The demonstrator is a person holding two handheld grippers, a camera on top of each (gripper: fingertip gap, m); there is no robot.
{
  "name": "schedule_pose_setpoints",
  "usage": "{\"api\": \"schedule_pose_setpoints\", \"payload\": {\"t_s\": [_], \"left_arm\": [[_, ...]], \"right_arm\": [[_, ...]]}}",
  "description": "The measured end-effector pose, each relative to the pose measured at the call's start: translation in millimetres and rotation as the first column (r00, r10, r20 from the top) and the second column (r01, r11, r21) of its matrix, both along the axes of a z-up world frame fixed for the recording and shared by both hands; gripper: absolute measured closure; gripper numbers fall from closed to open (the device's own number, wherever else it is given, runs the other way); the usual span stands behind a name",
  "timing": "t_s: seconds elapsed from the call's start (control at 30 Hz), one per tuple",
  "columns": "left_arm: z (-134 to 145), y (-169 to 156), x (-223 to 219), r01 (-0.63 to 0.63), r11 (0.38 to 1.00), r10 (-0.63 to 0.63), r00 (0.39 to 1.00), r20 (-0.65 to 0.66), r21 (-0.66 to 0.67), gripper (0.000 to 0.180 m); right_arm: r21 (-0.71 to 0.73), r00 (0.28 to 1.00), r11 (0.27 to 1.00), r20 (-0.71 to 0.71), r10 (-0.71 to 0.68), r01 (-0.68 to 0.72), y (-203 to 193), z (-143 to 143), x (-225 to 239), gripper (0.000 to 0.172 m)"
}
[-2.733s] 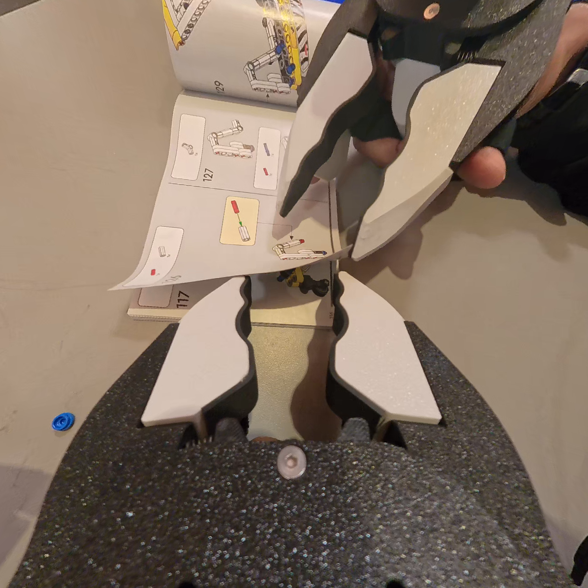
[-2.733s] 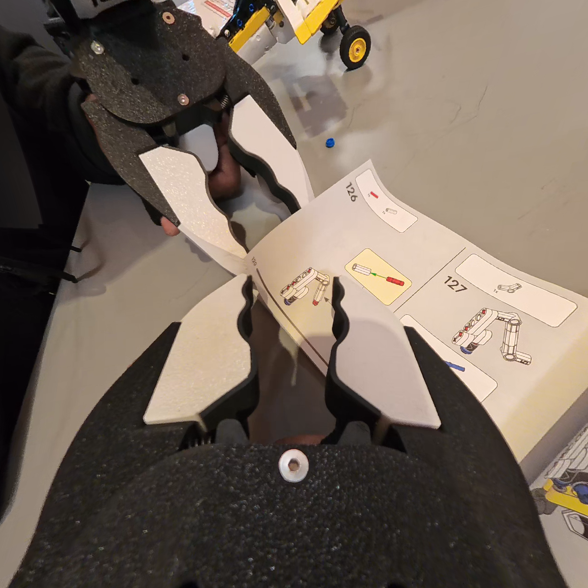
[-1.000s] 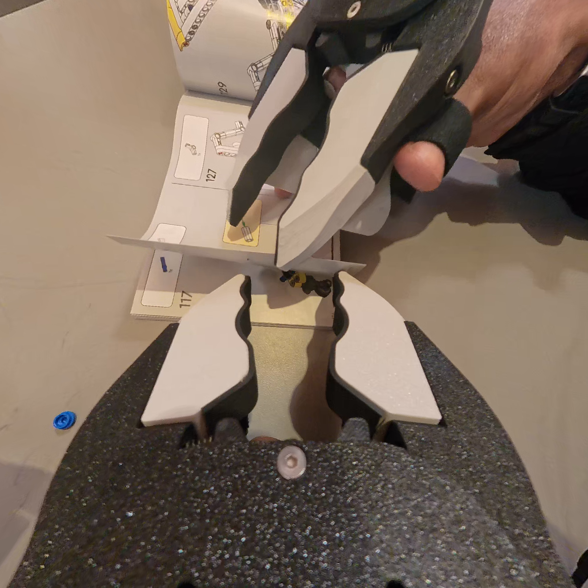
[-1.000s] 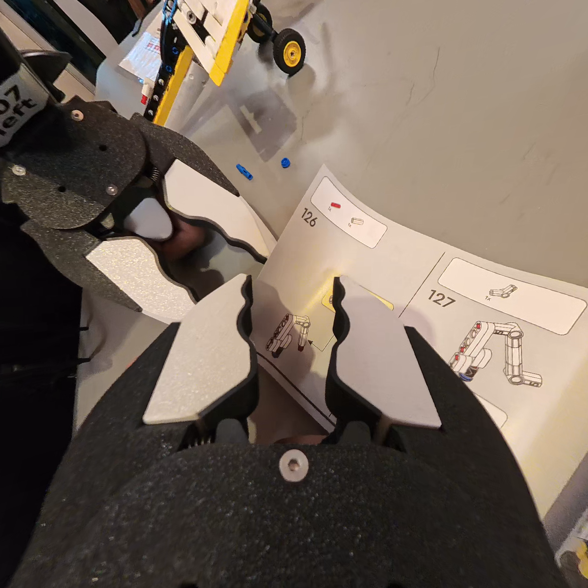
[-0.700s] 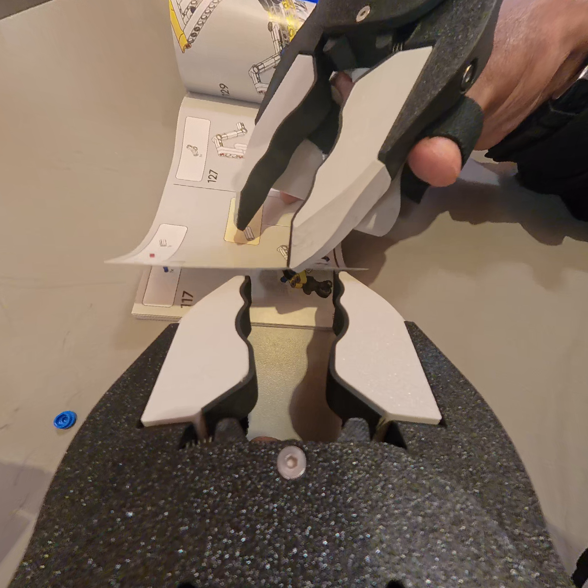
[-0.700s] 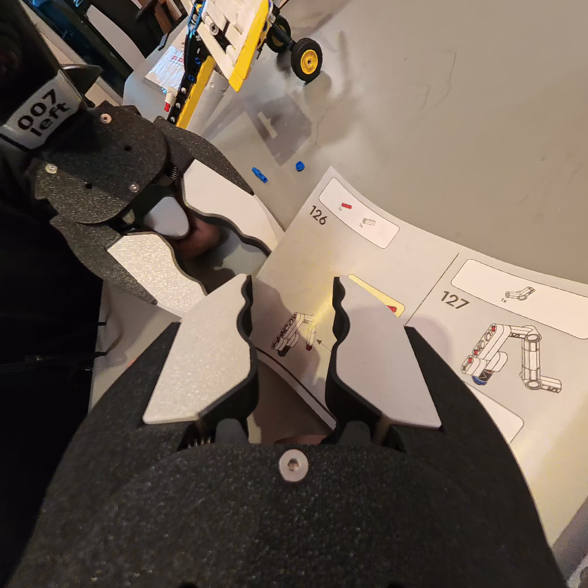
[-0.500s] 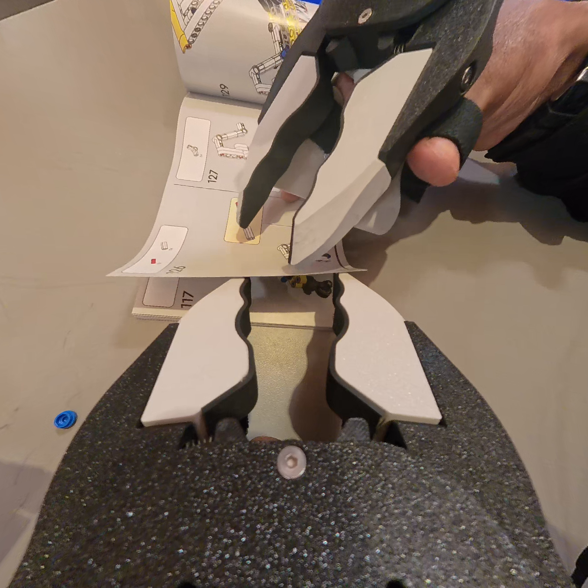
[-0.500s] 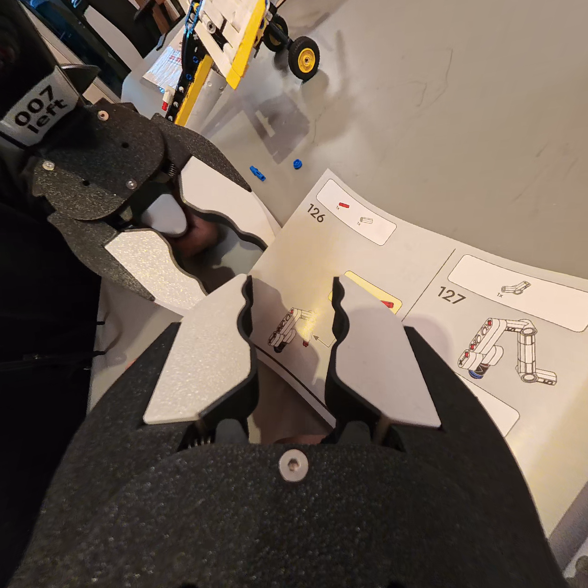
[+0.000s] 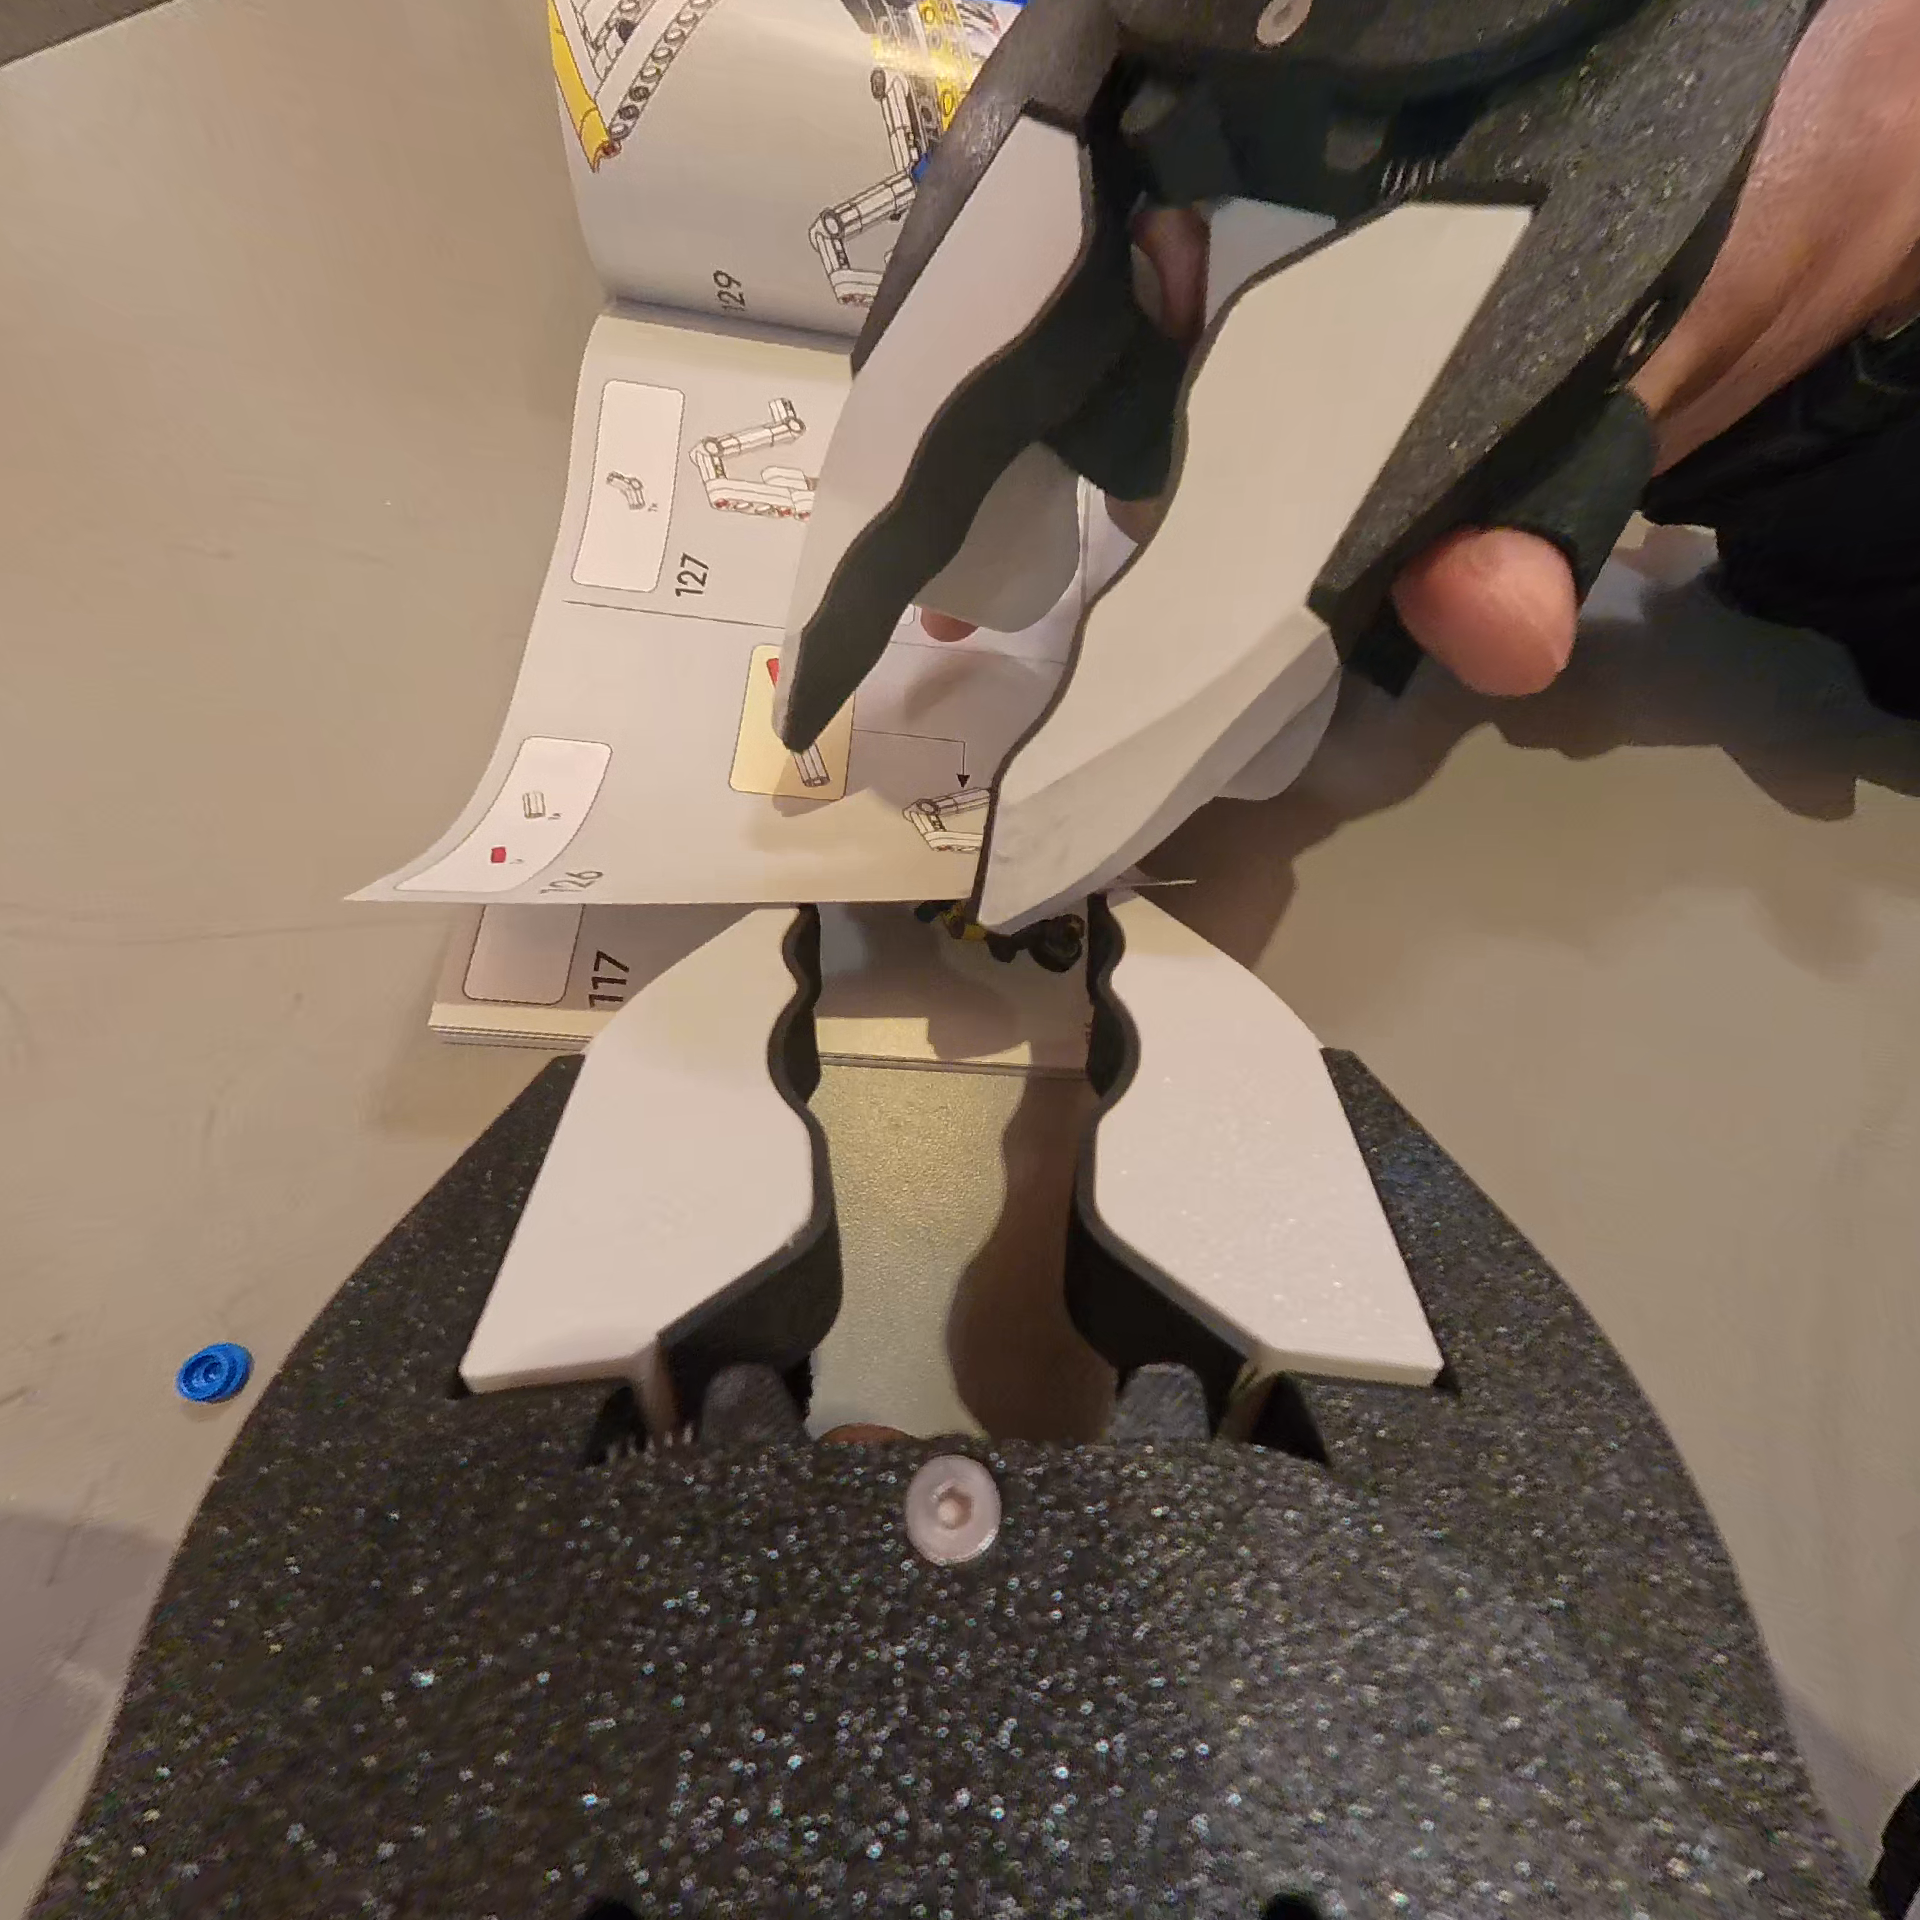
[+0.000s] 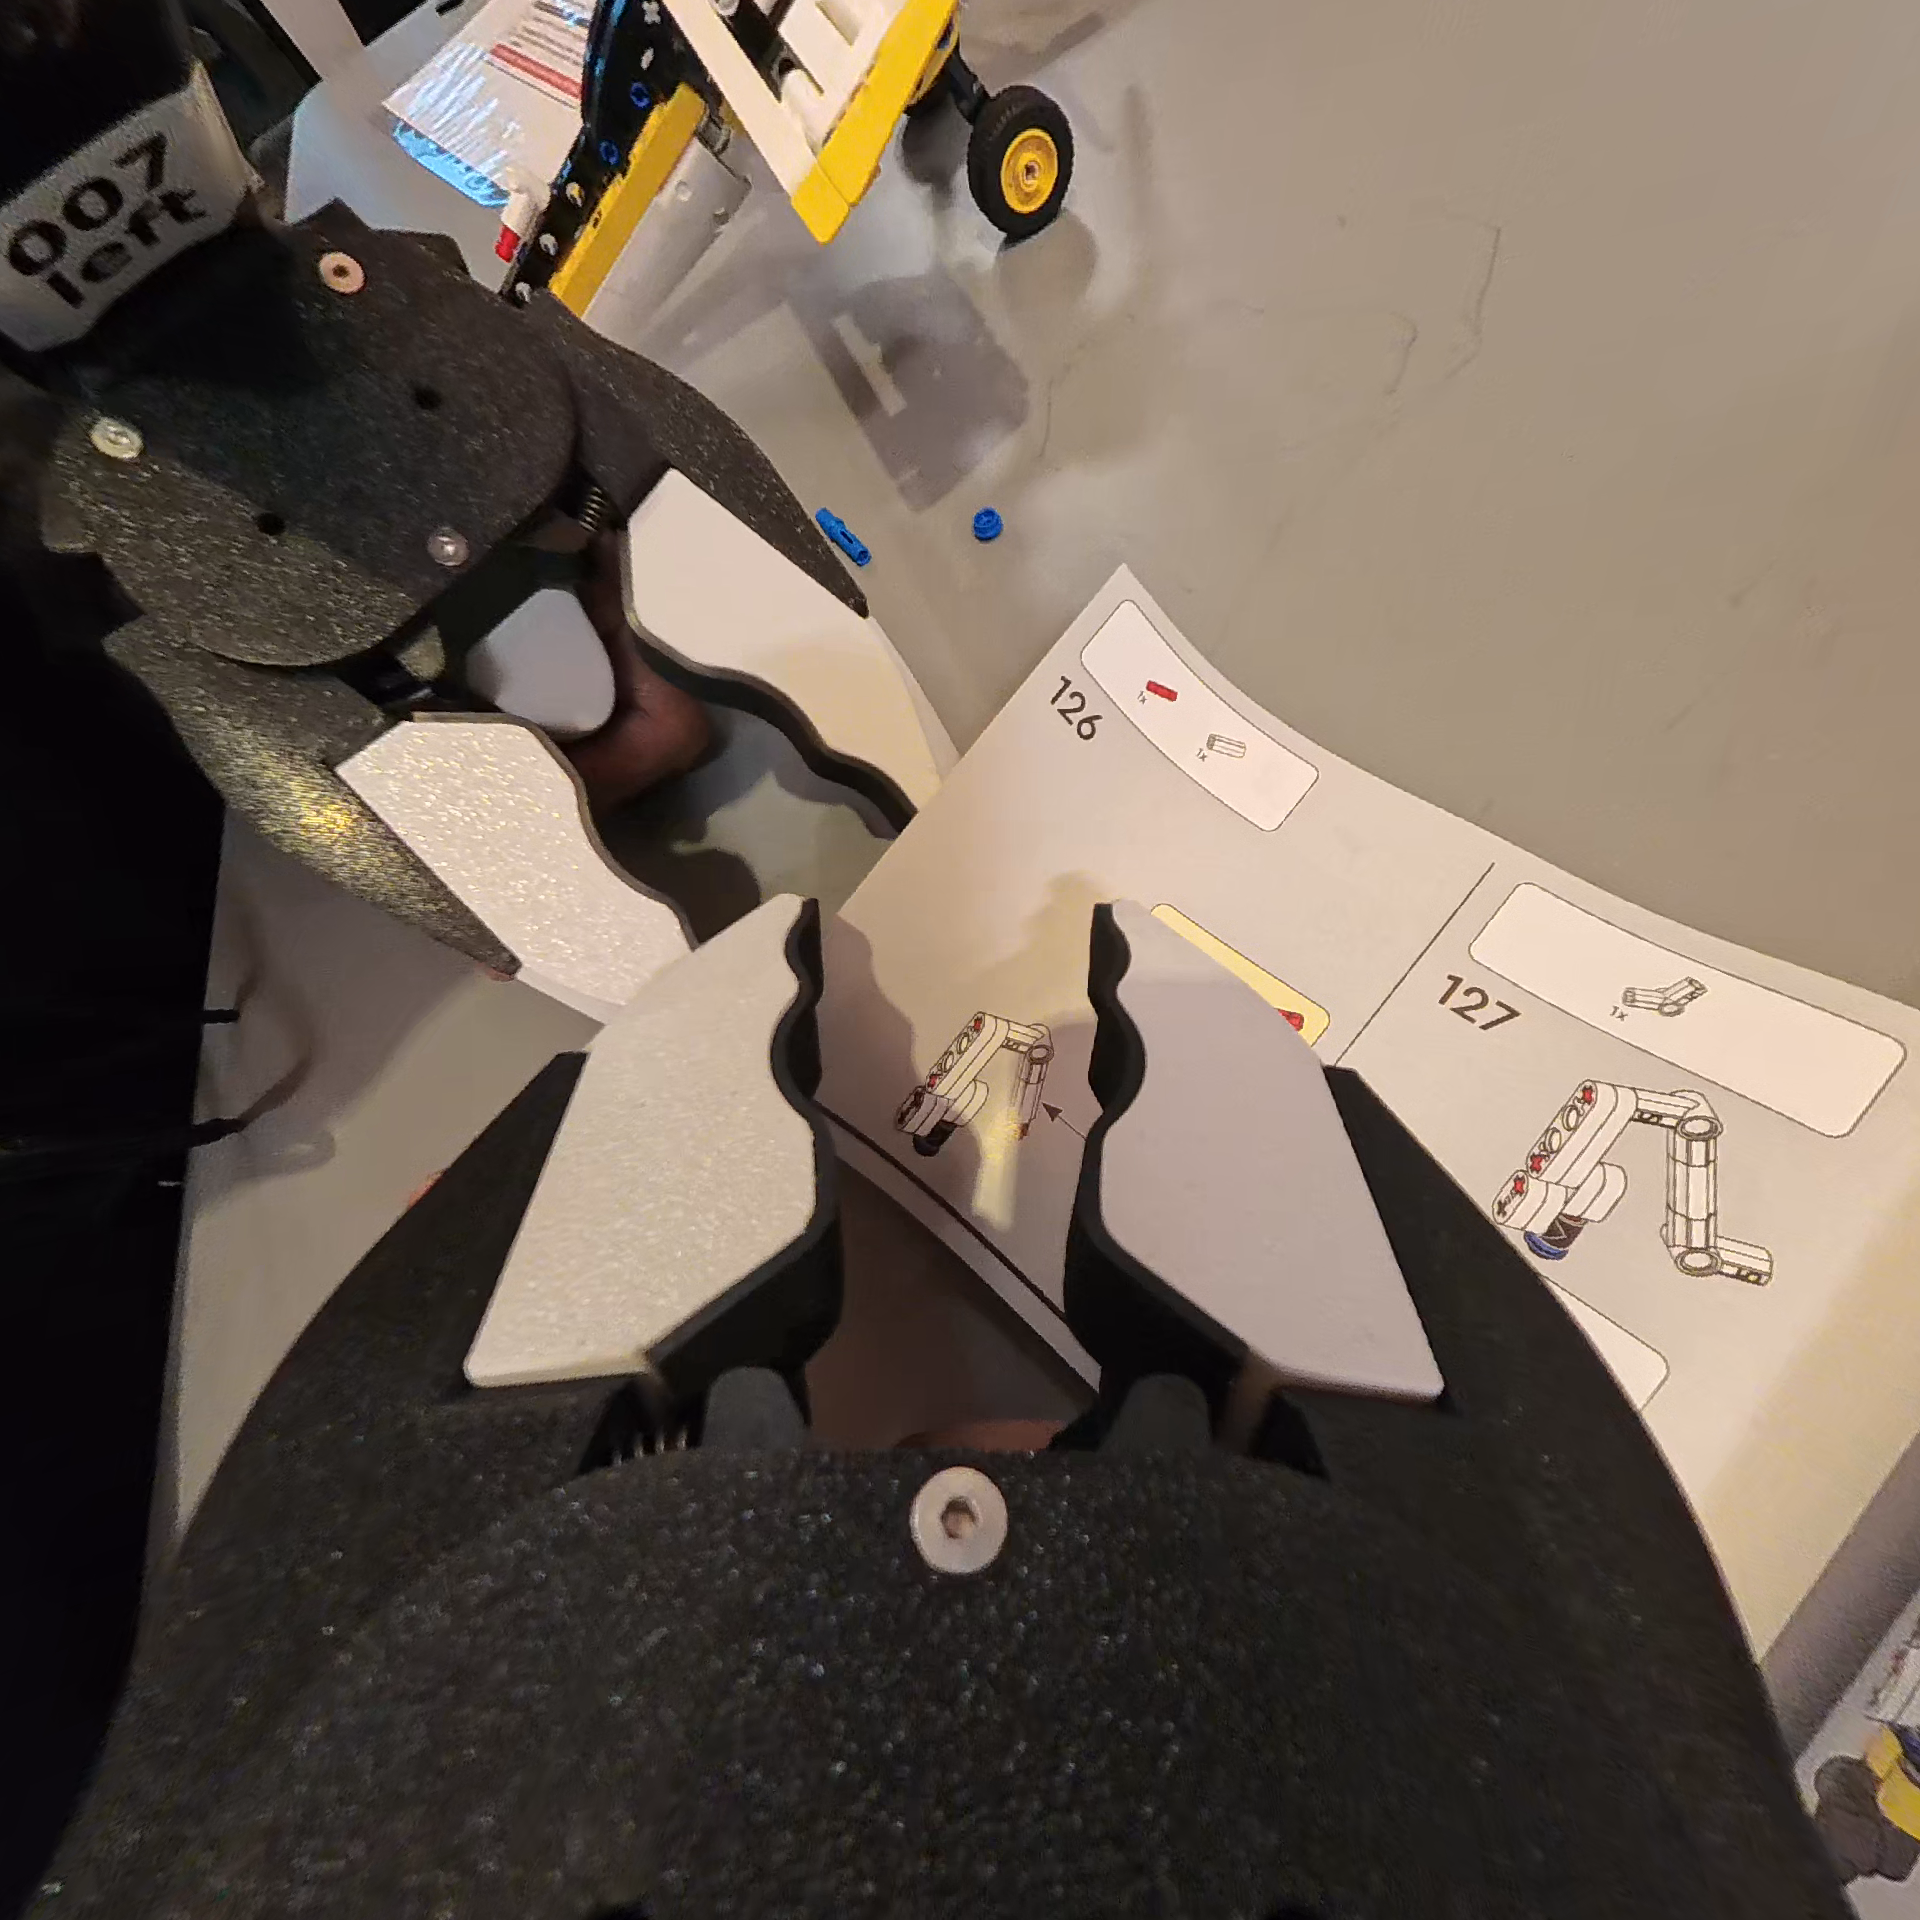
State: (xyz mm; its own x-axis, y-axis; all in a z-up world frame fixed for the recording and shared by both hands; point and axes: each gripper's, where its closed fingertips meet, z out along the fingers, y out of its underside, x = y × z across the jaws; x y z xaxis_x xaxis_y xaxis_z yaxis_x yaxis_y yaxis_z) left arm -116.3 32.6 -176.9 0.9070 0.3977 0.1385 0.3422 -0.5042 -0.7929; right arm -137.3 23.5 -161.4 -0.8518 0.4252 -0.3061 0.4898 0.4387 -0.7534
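— Grey tabletop (image 9: 208, 520), open booklet (image 9: 665, 582). And the tongs?
— Left tongs (image 9: 951, 925) gape bare at its near edge. Right tongs (image 10: 951, 920) gape too, above the lifted page (image 10: 1195, 831); one tip may touch it.

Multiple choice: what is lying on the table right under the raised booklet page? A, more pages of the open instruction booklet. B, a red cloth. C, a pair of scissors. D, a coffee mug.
A: the left wrist view shows the raised page curling above the booklet's flat printed stack.
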Motion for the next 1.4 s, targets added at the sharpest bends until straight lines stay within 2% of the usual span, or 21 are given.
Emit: {"api": "schedule_pose_setpoints", "payload": {"t_s": [0.2,0.8,1.4], "left_arm": [[0,0,0,0.0,1.0,0.0,1.0,0.001,0.0,0.13],[-1,0,-1,-0.001,1.0,0.001,1.0,0.005,-0.001,0.13],[-1,-1,-4,-0.006,1.0,0.006,1.0,0.01,0.004,0.13]], "right_arm": [[0.012,1.0,1.0,0.007,-0.014,0.014,4,-4,-3,0.122],[-0.074,0.998,0.997,0.06,-0.008,0.013,9,-2,0,0.123],[-0.076,0.998,0.997,0.059,0.005,0.0,12,-3,7,0.123]]}}
